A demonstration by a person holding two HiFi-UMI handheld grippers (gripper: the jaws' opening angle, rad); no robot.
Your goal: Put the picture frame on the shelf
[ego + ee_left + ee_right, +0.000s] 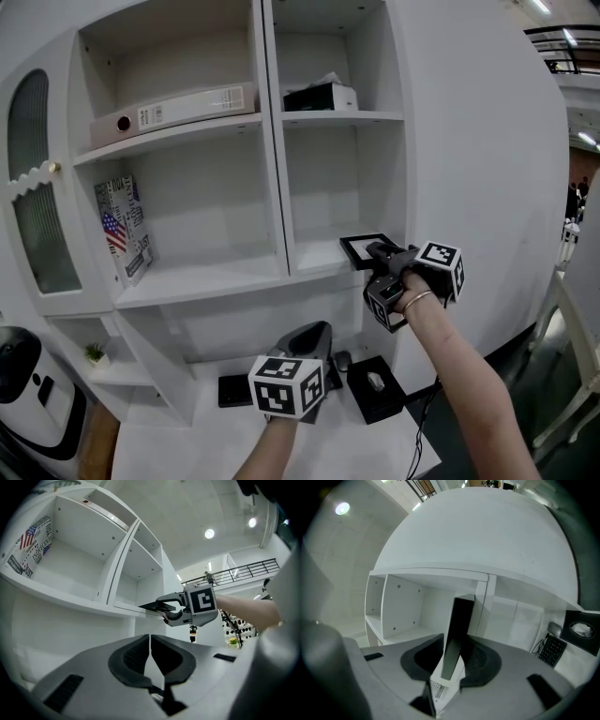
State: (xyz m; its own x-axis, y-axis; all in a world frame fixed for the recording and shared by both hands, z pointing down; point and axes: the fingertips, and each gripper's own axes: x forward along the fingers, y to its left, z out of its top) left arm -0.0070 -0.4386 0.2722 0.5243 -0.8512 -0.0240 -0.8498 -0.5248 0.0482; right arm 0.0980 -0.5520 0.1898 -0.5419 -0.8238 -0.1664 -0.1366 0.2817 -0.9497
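Room: a rounded white shelf unit (469, 141) stands over a white desk (187, 441), with a ceiling light (209, 533) glowing overhead.
Upper shelves: a binder (173, 111) lies at the top left, a flag-printed box (122, 228) leans in the compartment below it, and a black box (319, 97) sits at the top right.
Frame: the black picture frame (361, 249) lies flat at the front right corner of the middle right shelf (314, 261).
Right side: the right gripper (378, 253) is level at that shelf's lip. Its jaws stand narrowly apart with the frame's edge between them (the pads look slack, not pressing).
Left side: the left gripper (314, 333) hangs low over the desk, well apart from the frame. Its jaws are closed together on nothing.
Desk items: a black tissue box (375, 389) and a dark keypad (234, 389).
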